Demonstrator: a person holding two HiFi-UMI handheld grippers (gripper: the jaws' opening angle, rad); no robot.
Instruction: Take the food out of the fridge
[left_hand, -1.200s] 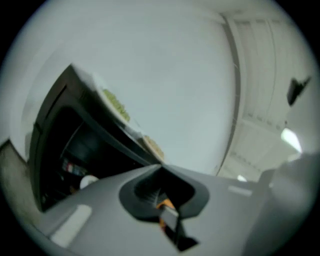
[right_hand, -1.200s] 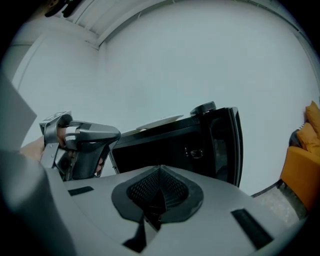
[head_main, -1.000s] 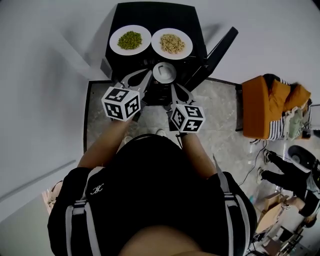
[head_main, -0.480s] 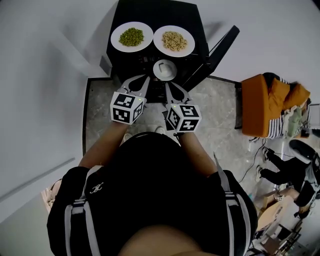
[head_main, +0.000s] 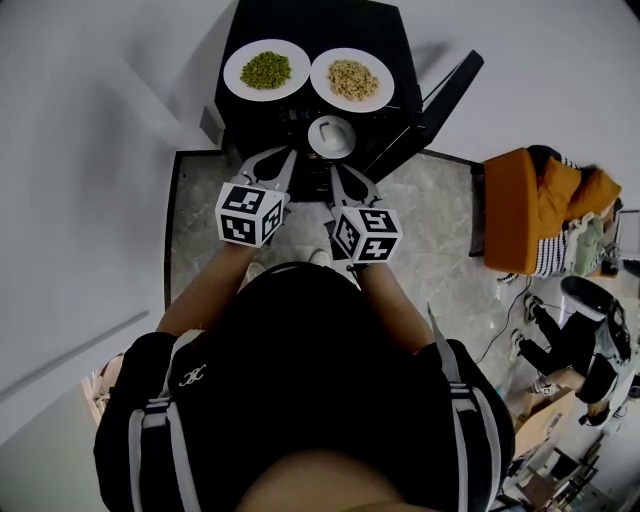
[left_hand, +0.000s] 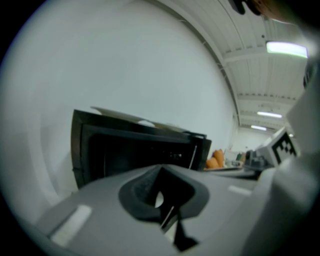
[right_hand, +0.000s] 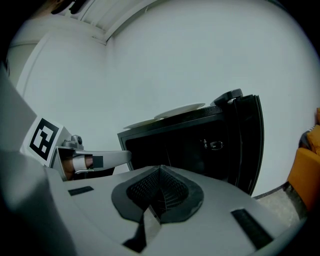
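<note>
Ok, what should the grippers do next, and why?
Probably open the right gripper and reach for the white dish at the front of the open fridge. Both it and the left gripper are shut and empty, and two plates of food already sit on top.

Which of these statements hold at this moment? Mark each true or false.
1. A round white plate of green food and a round white plate of beige food stand on top of the small black fridge. True.
2. The fridge's door is closed. False: it stands swung open at the fridge's right in the head view.
3. The left gripper has its jaws shut with nothing between them. True.
4. The right gripper holds the plate of green food. False: its jaws are shut on nothing, and that plate rests on the fridge.
</note>
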